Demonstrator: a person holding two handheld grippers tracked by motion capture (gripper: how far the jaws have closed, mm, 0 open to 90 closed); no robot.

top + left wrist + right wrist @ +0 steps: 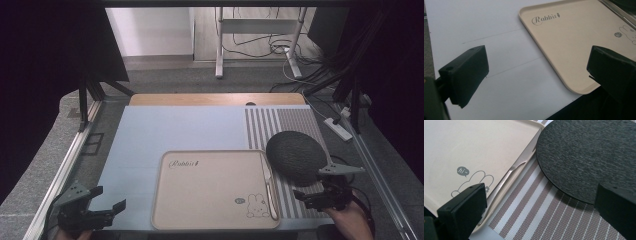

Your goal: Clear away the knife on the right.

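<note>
Grey carpet floor (165, 80) beyond the table, w/ a white wall panel (150, 30) at back left. White desk legs (219, 45) stand mid-back, black cables (260, 47) tangled on floor btwn them. White power strip (338, 128) lies at right; dark curtains (45, 55) on both sides.

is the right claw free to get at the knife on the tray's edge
Probably yes: the right claw is open just beside the knife, which lies bare along the tray rim, with nothing between. The dark round plate sits clear of it.
</note>
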